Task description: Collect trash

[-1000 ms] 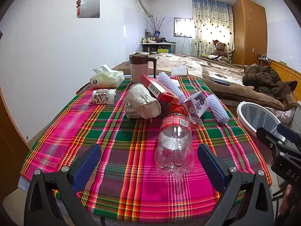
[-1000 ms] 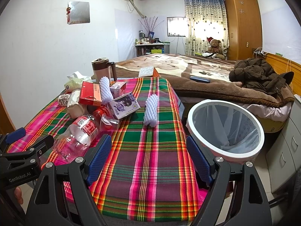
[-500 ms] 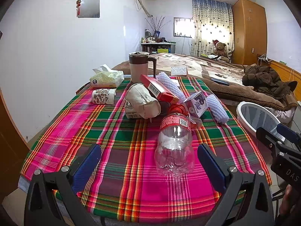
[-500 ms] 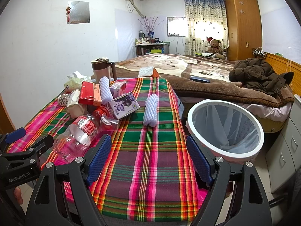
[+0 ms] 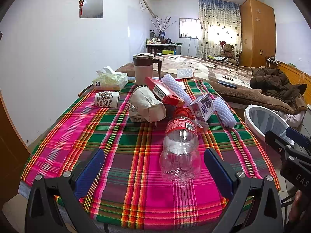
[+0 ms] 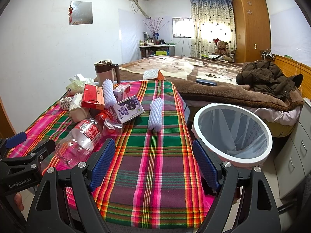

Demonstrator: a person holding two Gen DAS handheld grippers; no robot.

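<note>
Trash lies heaped on a plaid-covered table (image 5: 120,136): a clear plastic bottle (image 5: 180,149) with a red label, a red carton (image 5: 163,92), a purple drink box (image 5: 203,106), white foam nets (image 5: 224,111), a beige paper bag (image 5: 146,103) and a paper cup (image 5: 106,99). My left gripper (image 5: 154,167) hovers open at the table's near edge, the bottle's base between its blue pads without touching. My right gripper (image 6: 153,164) is open over bare cloth, with the bottle (image 6: 79,139) to its left. A white-rimmed bin (image 6: 232,134) with a liner stands right of the table.
A brown-lidded mug (image 5: 143,68) and a tissue pack (image 5: 109,79) stand at the table's far end. A bed (image 6: 204,77) with a brown blanket and a dark jacket (image 6: 270,79) lies behind. Grey drawers (image 6: 291,155) are at the right, beside the bin.
</note>
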